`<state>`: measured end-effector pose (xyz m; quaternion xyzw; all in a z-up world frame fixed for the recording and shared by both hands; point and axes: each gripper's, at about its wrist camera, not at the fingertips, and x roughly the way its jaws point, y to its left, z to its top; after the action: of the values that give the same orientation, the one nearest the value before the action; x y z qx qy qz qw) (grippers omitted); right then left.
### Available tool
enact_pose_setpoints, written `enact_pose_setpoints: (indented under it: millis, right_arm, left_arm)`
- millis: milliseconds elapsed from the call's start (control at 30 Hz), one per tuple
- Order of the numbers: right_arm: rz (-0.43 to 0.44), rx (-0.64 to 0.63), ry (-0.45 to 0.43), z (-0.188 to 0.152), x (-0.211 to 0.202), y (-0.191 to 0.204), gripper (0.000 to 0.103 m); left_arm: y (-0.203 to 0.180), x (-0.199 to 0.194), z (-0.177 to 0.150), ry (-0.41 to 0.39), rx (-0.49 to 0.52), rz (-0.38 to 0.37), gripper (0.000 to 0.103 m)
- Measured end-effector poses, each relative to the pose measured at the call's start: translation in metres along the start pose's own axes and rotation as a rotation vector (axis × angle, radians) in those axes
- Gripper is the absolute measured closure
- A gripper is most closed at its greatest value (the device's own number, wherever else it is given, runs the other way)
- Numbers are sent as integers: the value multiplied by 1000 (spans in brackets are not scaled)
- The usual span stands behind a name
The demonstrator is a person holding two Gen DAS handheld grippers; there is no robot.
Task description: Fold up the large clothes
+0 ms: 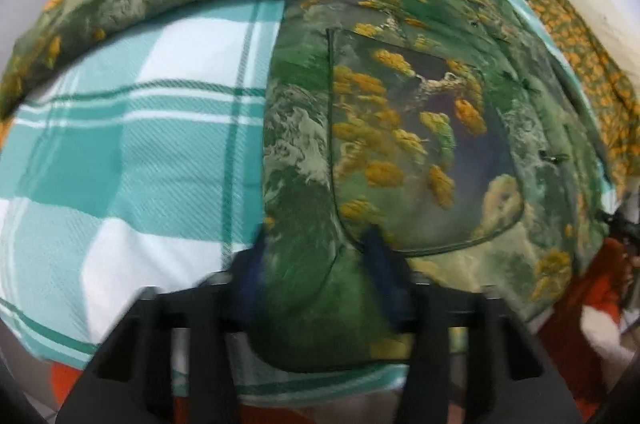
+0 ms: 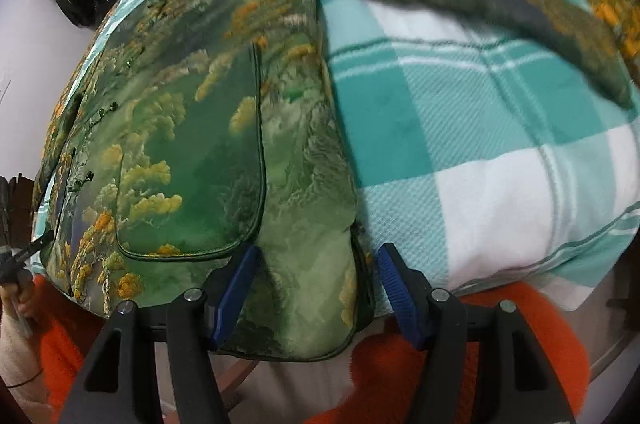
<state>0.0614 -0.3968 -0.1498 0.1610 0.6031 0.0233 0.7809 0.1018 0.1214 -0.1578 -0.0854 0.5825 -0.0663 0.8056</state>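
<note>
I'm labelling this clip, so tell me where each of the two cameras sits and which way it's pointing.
Left wrist: on the left gripper, looking forward along its blue fingers over the green printed jacket lying on the teal checked blanket; both fingers straddle the jacket's bottom-left corner.
Right wrist: on the right gripper, facing the same way over the jacket's bottom-right corner, with blanket to its right; the person's sleeved arm holding the other gripper shows at the left edge.
Shared: the jacket with its patch pockets, an outstretched sleeve, and the blanket.

A home bedroom: checked blanket (image 1: 120,151) over a bed.
</note>
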Motion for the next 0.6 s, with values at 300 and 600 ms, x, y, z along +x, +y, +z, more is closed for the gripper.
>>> enact_pose_setpoints:
  millis: [300,600]
  right_arm:
    - [-28,-120,-57,-5,-20,23,90]
    - [-86,-139,-74,-12,-28,24,90]
  left_arm:
    - [-15,-14,-4,-38,73,48,93]
    - [-9,-21,-20,-48,105,58,89]
